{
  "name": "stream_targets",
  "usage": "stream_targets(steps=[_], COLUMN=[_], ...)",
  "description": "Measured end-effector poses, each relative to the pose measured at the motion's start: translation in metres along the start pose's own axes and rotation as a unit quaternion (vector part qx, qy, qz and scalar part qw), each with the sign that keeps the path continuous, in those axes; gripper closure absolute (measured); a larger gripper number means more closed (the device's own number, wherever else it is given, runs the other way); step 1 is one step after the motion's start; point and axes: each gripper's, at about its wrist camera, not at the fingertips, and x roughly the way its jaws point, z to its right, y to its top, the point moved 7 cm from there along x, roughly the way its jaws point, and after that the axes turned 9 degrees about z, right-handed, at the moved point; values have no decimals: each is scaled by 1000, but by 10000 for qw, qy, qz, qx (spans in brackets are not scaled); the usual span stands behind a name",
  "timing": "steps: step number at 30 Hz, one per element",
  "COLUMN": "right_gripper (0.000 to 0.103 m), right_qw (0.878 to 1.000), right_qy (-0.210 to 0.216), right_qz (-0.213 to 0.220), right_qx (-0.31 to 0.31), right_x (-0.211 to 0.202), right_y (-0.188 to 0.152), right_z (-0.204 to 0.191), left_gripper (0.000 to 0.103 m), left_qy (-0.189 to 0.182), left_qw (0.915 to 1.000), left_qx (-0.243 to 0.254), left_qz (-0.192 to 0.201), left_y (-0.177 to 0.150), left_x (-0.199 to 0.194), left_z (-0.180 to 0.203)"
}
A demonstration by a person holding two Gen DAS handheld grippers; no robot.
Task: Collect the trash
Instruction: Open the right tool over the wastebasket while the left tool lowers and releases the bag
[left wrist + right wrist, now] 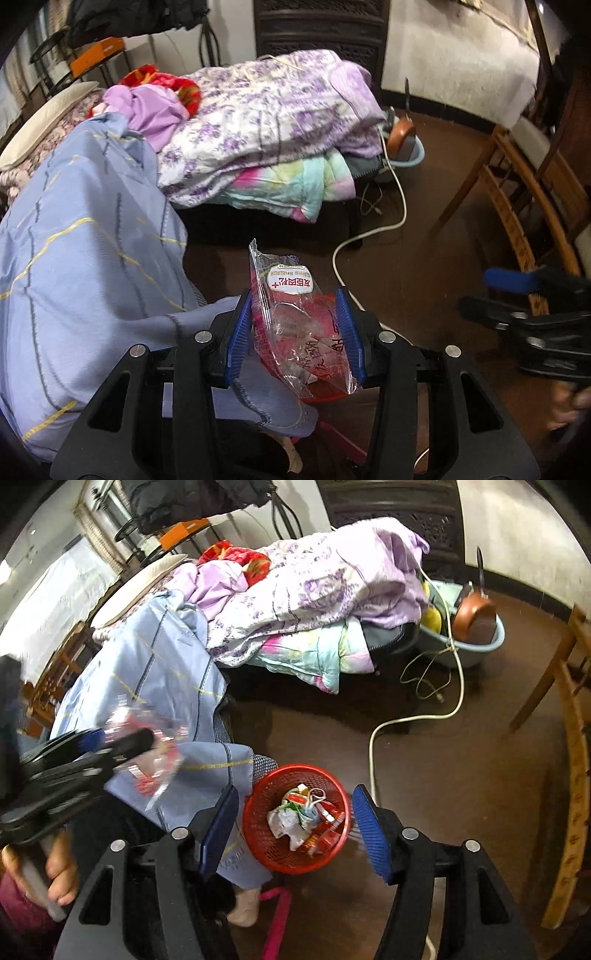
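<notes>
My left gripper (293,295) is shut on a clear plastic wrapper with red print (299,332) and holds it in the air beside the bed. The same gripper and wrapper (147,753) show blurred at the left of the right wrist view. A red mesh basket (258,834) with several pieces of trash (303,816) stands on the brown floor at the bed's corner. My right gripper (293,797) is open and empty, hovering above the basket. It also shows blurred at the right of the left wrist view (491,291).
A bed with a blue sheet (74,240) and piled quilts (266,122) fills the left. A white cable (376,746) runs across the floor. A blue basin with a copper pan (476,627) stands behind. A wooden chair (524,221) is at the right.
</notes>
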Motion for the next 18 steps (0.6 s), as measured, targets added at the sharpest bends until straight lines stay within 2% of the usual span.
stream_targets(steps=[7, 18], right_gripper=[39, 39], right_qw=[9994, 9995], right_qy=[-40, -40], right_qz=[231, 259], right_qx=[-272, -166], right_x=[-28, -28], right_y=[6, 4], right_z=[-2, 0], left_gripper=[58, 58], left_qy=[-180, -209], left_qw=[9993, 9980], left_qx=[224, 316], left_qz=[-255, -503], left_y=[-17, -35], left_x=[24, 44], left_z=[22, 27])
